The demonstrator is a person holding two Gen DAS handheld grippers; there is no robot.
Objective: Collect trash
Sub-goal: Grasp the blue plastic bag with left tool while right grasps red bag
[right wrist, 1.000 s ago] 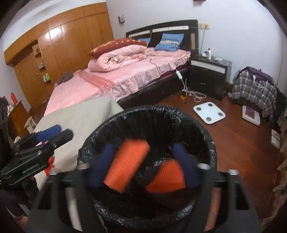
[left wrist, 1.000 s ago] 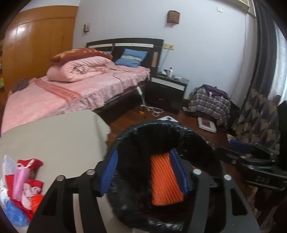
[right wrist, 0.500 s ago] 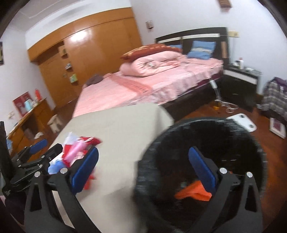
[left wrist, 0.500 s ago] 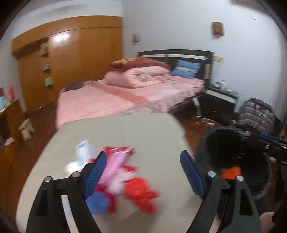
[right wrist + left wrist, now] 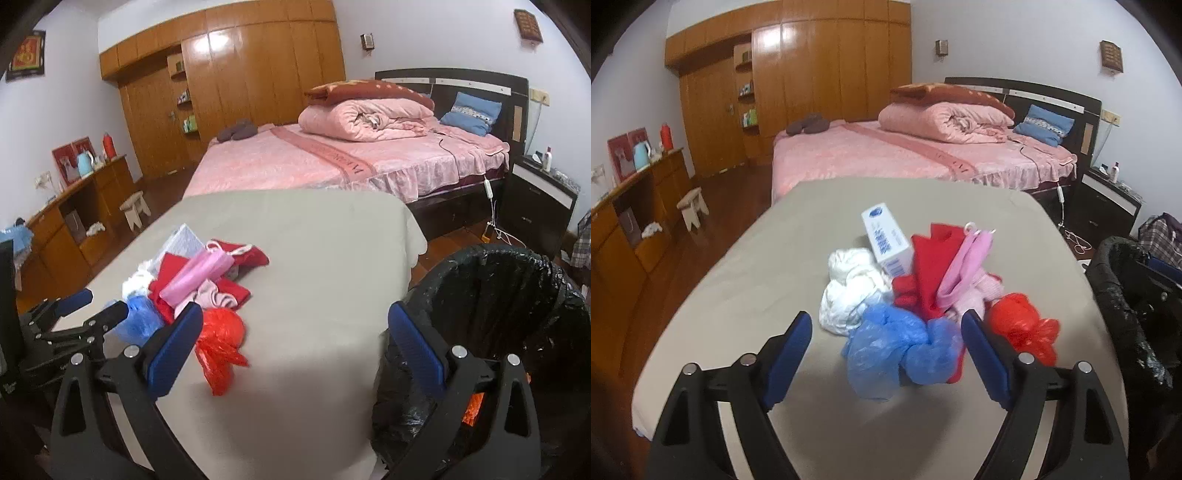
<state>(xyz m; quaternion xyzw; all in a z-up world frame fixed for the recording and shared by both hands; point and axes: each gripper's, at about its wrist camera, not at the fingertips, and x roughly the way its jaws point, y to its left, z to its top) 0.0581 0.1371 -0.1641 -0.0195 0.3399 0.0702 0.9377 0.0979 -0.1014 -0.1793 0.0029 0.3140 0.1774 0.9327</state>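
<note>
Trash (image 5: 923, 295) lies in a heap on the grey table (image 5: 775, 258), and we take that heap as our landmark. A second ago both cameras looked down into the bin with orange scraps between the fingers; now both look across the table at the heap, and the bed sits beyond it.

In the left wrist view our left gripper (image 5: 886, 350) stands wide apart with nothing in it, its blue pads framing the near edge of the heap. A blue plastic bag (image 5: 901, 350) lies at the near side of the heap, between the pads but not pressed by them. A white bag (image 5: 849, 291) sits at the heap's left, a small white box (image 5: 886, 240) at its far side, red cloth (image 5: 931, 269) and a pink pouch (image 5: 964, 266) in its middle, and a crumpled red bag (image 5: 1019, 325) at its right.

In the right wrist view our right gripper (image 5: 295, 343) is spread to its widest and holds nothing. It sits to the right of the heap, its left pad just beside the red bag. The black-lined bin (image 5: 498, 295) stands well to the right of the heap, off the table's edge, and an orange scrap (image 5: 471, 406) shows inside it, no longer between any fingers.
</note>
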